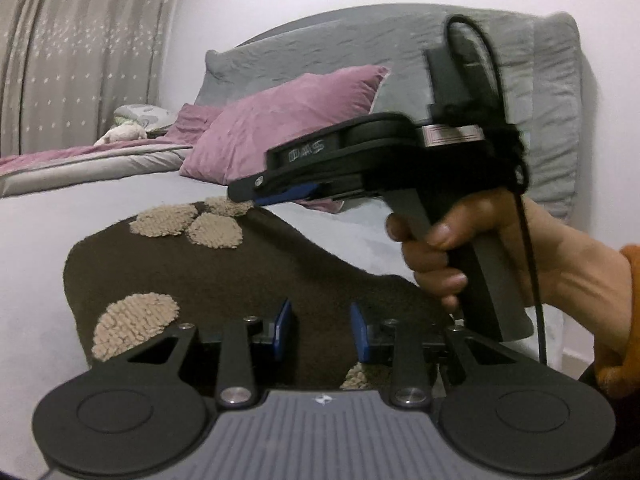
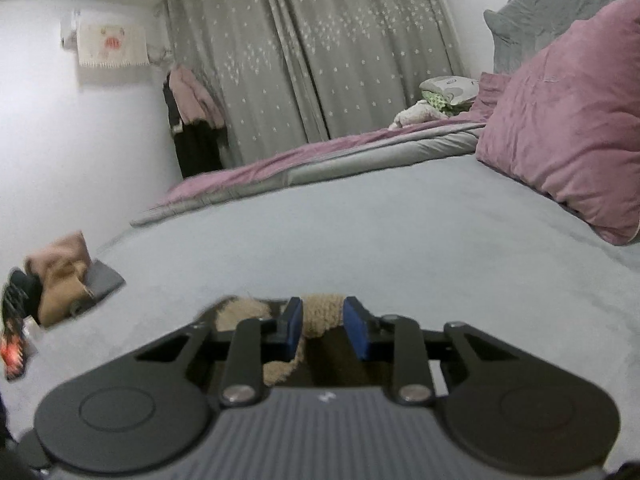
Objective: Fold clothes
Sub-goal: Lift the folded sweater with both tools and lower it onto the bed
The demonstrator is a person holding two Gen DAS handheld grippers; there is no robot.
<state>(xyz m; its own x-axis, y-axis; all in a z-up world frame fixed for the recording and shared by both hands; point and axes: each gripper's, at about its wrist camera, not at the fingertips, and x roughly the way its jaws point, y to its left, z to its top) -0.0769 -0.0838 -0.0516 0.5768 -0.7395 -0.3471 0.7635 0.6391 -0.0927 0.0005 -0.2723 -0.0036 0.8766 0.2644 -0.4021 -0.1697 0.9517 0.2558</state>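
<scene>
A dark brown fleece garment [image 1: 248,272] with beige fuzzy patches lies spread on the light grey bed sheet [image 1: 36,240]. My left gripper [image 1: 321,330] hovers open over its near part, with nothing between the blue pads. A hand [image 1: 440,256] holds my right gripper [image 1: 246,196] at the garment's far edge, tips beside a beige patch. In the right wrist view the right gripper [image 2: 323,328] stands open, and a beige patch of the garment [image 2: 322,314] shows between its fingers; the rest of the garment is hidden under the gripper body.
A purple pillow [image 2: 568,132] and a grey pillow [image 1: 400,48] lean at the head of the bed. A folded purple and grey duvet [image 2: 320,156] lies along the far side. Clothes are piled off the bed's edge [image 2: 60,284]. Grey curtains [image 2: 320,60] hang behind.
</scene>
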